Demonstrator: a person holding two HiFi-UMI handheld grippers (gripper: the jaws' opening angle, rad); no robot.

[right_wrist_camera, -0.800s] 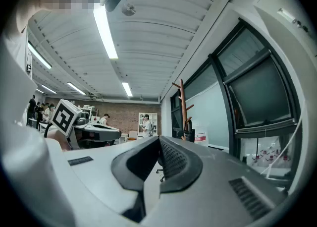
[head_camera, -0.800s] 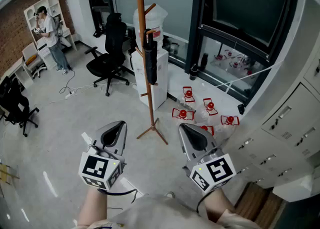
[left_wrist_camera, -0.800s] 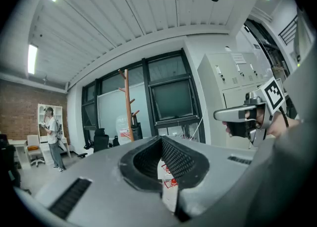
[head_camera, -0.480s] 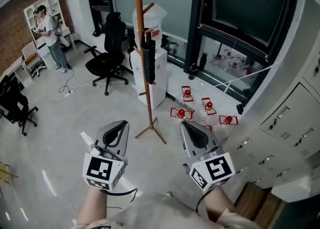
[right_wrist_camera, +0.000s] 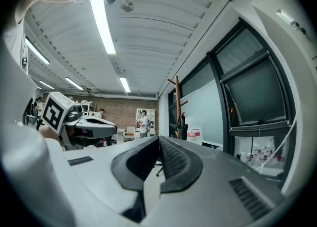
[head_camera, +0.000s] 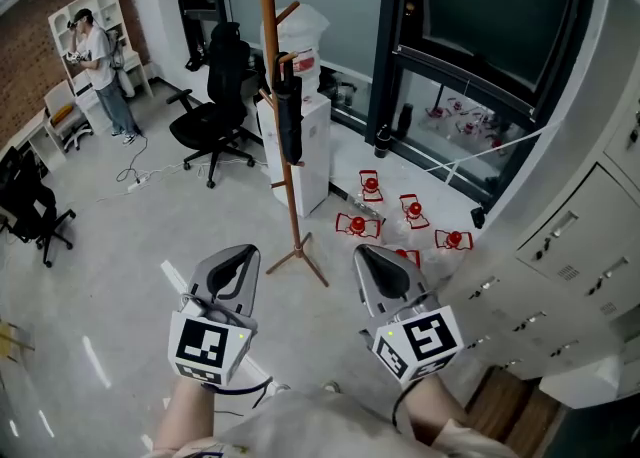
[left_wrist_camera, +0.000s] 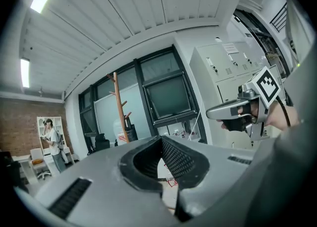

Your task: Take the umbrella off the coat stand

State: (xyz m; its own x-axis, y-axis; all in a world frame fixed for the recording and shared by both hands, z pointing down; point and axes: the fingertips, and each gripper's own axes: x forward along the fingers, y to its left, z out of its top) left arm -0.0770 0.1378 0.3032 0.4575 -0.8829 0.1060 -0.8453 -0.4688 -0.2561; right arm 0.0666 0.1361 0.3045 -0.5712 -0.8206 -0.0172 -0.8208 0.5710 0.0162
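Note:
A tall wooden coat stand [head_camera: 278, 116] rises from the grey floor ahead of me. A folded black umbrella [head_camera: 289, 118] hangs upright from one of its pegs. Both show small in the left gripper view as the stand [left_wrist_camera: 118, 107] and in the right gripper view as the stand [right_wrist_camera: 177, 108] with the umbrella [right_wrist_camera: 181, 131]. My left gripper [head_camera: 236, 260] and right gripper [head_camera: 368, 259] are held side by side low in the head view, well short of the stand. Both are shut with nothing between the jaws.
A white cabinet [head_camera: 308, 151] stands just behind the stand, black office chairs [head_camera: 215, 111] to its left. Red items [head_camera: 385, 216] lie on the floor by the dark window wall. Grey lockers [head_camera: 580, 246] line the right. A person [head_camera: 98, 71] stands far left.
The coat stand has shifted slightly left in the head view, and both grippers have drifted a little. Their jaws stay shut.

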